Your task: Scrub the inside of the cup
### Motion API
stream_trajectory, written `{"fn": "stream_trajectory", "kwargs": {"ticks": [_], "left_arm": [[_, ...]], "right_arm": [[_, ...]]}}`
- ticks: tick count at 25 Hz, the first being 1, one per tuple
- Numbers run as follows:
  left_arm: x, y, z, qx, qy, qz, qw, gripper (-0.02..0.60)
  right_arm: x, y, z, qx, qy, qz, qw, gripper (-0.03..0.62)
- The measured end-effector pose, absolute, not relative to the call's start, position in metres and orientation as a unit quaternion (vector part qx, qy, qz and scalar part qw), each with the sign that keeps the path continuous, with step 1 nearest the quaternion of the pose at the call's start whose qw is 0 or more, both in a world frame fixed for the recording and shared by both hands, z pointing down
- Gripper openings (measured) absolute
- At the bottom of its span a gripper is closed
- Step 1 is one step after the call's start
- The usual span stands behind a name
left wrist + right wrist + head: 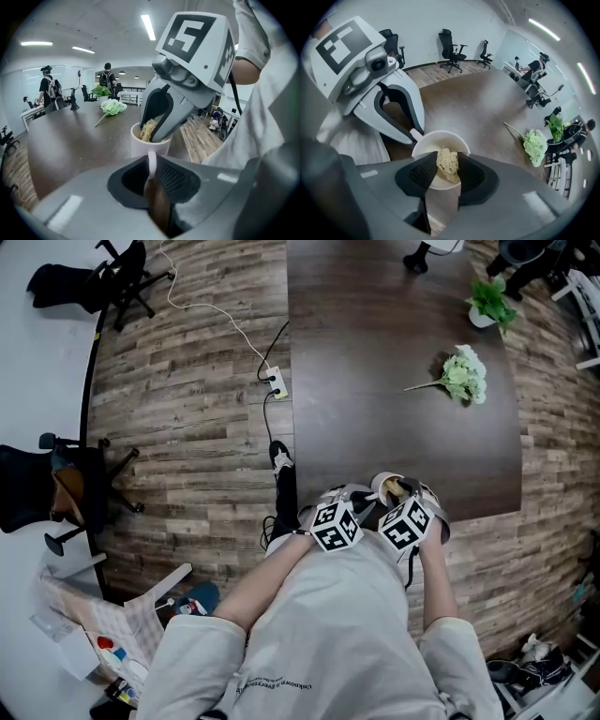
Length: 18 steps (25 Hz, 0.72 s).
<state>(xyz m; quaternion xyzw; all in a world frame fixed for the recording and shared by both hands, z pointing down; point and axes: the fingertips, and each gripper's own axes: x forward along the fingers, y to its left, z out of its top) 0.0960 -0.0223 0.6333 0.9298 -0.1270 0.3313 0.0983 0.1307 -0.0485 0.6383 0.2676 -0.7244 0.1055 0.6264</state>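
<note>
A white cup hovers over the near edge of the dark table. My left gripper is shut on the cup's handle. My right gripper is shut on a tan fibrous scrubber. The scrubber reaches into the cup's mouth from above. In the left gripper view the right gripper's jaws stand inside the cup's rim.
A pale green flower bunch lies on the table's far right, with a potted plant beyond it. A power strip and cable lie on the wooden floor at left. Office chairs stand around; people stand far off.
</note>
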Motion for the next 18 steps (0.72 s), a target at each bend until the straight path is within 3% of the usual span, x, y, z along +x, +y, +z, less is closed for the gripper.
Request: {"fn": "stream_trajectory", "kwargs": {"ticks": [7, 18], "left_arm": [[0.096, -0.024, 0.634, 0.928, -0.135, 0.330, 0.106, 0.054], [0.100, -0.042, 0.636, 0.927, -0.145, 0.327, 0.110, 0.054]], "right_arm": [[0.132, -0.040, 0.640, 0.190, -0.705, 0.152, 0.666, 0.155], [0.118, -0.071, 0.637, 0.221, -0.759, 0.217, 0.573, 0.155]]}}
